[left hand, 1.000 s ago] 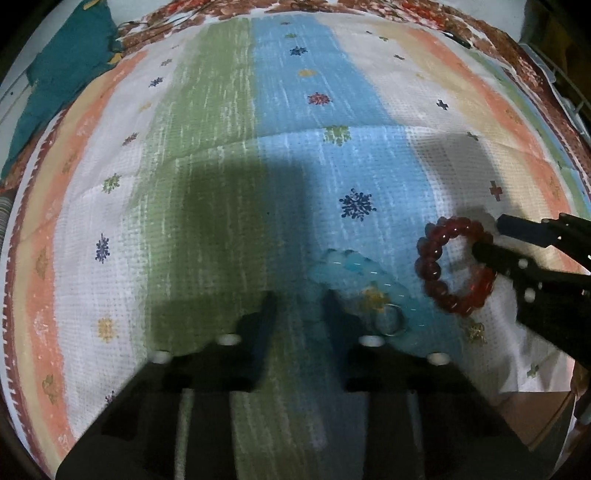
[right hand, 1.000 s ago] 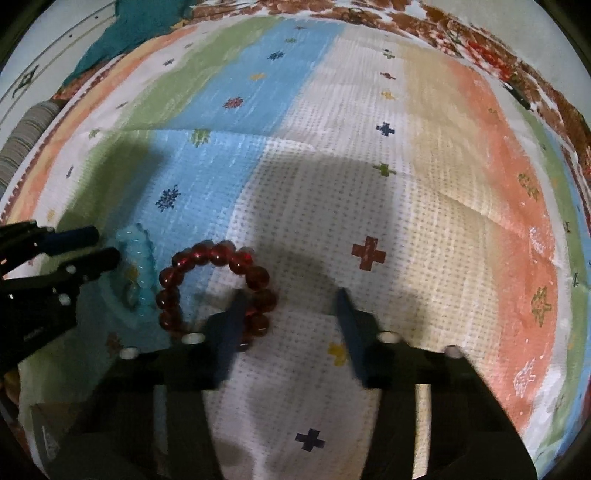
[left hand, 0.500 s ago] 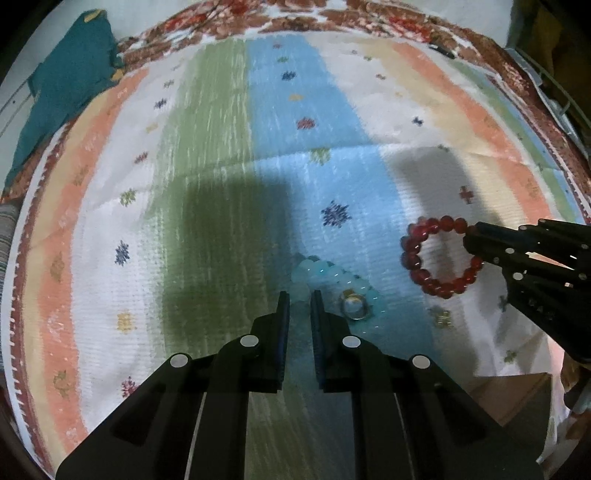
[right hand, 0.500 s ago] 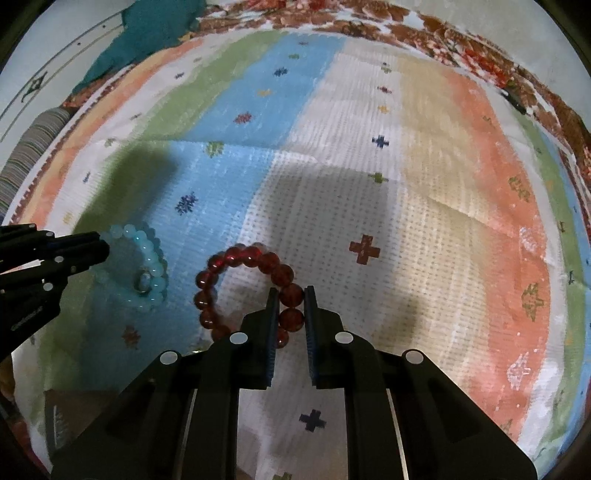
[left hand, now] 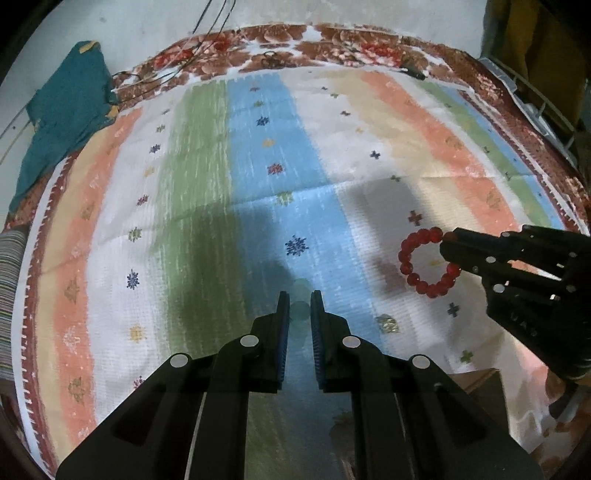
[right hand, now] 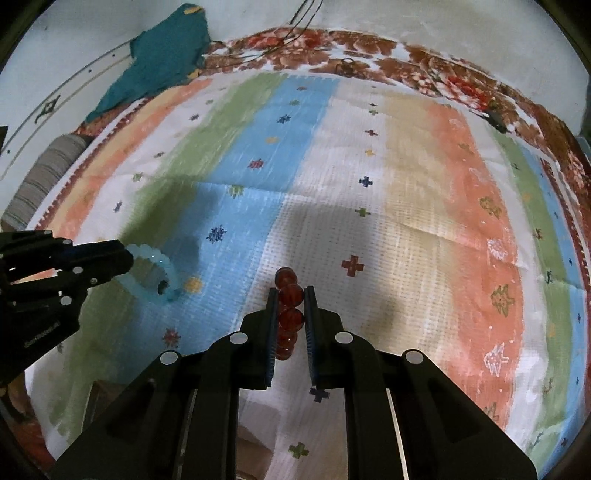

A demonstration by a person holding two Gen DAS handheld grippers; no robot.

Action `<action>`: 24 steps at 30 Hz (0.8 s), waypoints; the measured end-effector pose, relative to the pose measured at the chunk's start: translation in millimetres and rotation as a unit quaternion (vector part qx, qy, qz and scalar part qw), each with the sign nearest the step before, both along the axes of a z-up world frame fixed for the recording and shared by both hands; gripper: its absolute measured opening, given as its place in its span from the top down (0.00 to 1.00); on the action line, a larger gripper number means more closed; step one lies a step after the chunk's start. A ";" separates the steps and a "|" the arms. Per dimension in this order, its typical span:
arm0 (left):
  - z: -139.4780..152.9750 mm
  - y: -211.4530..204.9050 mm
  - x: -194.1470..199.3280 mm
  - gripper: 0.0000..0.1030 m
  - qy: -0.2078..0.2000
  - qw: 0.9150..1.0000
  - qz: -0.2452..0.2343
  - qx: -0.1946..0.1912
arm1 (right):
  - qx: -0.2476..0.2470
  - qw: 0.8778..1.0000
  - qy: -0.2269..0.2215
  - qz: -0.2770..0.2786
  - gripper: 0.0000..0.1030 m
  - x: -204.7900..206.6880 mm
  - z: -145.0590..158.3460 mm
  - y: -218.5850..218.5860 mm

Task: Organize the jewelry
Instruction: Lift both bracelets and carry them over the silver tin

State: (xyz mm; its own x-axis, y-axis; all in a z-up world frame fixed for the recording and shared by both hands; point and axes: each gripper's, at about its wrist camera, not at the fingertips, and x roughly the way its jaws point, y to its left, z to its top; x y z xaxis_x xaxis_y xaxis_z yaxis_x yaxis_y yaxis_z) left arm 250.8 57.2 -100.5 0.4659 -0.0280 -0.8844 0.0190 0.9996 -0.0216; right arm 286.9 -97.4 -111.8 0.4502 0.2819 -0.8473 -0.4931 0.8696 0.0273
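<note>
My left gripper (left hand: pixel 299 301) is shut on a pale blue bead bracelet (left hand: pixel 300 309), seen edge-on between the fingers and lifted off the striped cloth. In the right wrist view that bracelet (right hand: pixel 162 267) hangs as a ring from the left gripper (right hand: pixel 127 254), with a small ring dangling at its lower part. My right gripper (right hand: pixel 290 299) is shut on a dark red bead bracelet (right hand: pixel 290 308), also edge-on. In the left wrist view the red bracelet (left hand: pixel 419 280) hangs as a ring from the right gripper (left hand: pixel 445 245) above the cloth.
A striped cloth (left hand: pixel 258 147) with small motifs covers the surface, with a red floral border at the far edge. A teal cloth (left hand: pixel 62 110) lies at the far left. Thin cords (right hand: pixel 295 22) run over the far border. A brown box corner (left hand: pixel 476 376) shows lower right.
Both grippers closed on their bracelets and lifted them off the cloth. The small ring that lay inside the blue bracelet now hangs with it.
</note>
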 end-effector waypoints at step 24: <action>40.5 -2.7 -29.6 0.89 -0.043 0.998 -0.002 -0.045 | 0.043 0.999 -0.032 0.011 0.86 -30.9 40.0 -22.8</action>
